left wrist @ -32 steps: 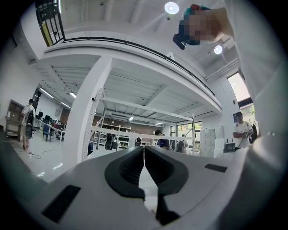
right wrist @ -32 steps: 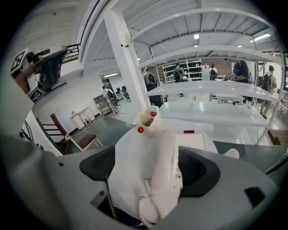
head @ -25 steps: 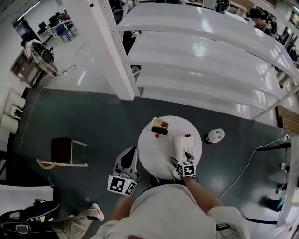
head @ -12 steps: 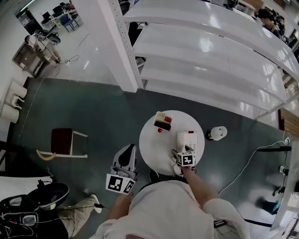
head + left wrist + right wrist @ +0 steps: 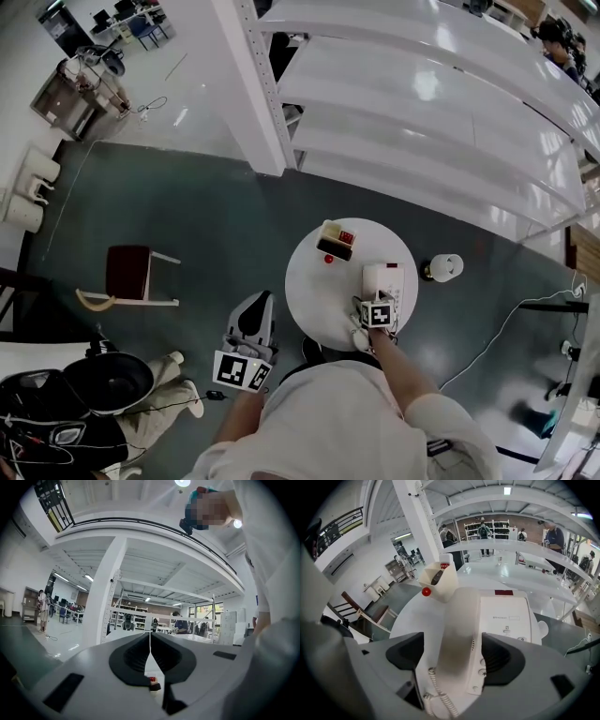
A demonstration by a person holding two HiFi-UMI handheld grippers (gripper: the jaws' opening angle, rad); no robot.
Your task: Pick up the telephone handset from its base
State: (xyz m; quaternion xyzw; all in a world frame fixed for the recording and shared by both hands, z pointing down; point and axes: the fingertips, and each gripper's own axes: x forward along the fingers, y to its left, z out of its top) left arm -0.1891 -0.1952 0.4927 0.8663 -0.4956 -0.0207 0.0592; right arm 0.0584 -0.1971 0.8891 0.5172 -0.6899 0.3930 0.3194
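Note:
A white telephone base (image 5: 506,616) lies on the round white table (image 5: 319,291), its handset (image 5: 459,620) resting along the base's left side with a coiled cord (image 5: 438,693) at the near end. My right gripper (image 5: 453,658) points steeply down over the phone (image 5: 382,279). Its jaws straddle the handset and are closing; a gap still shows beside the left pad. In the head view the right gripper (image 5: 375,300) covers the phone's near end. My left gripper (image 5: 264,302) hangs off the table's left edge, level, and is shut with nothing in it (image 5: 150,641).
A small white box (image 5: 337,241) with a red label and a red ball (image 5: 329,259) sit at the table's far side. A white lamp-like object (image 5: 446,268) stands on the floor to the right, a stool (image 5: 128,274) to the left, white shelving (image 5: 422,94) beyond.
My right gripper has come down and forward onto the phone's near end. The left gripper has stayed beside the table.

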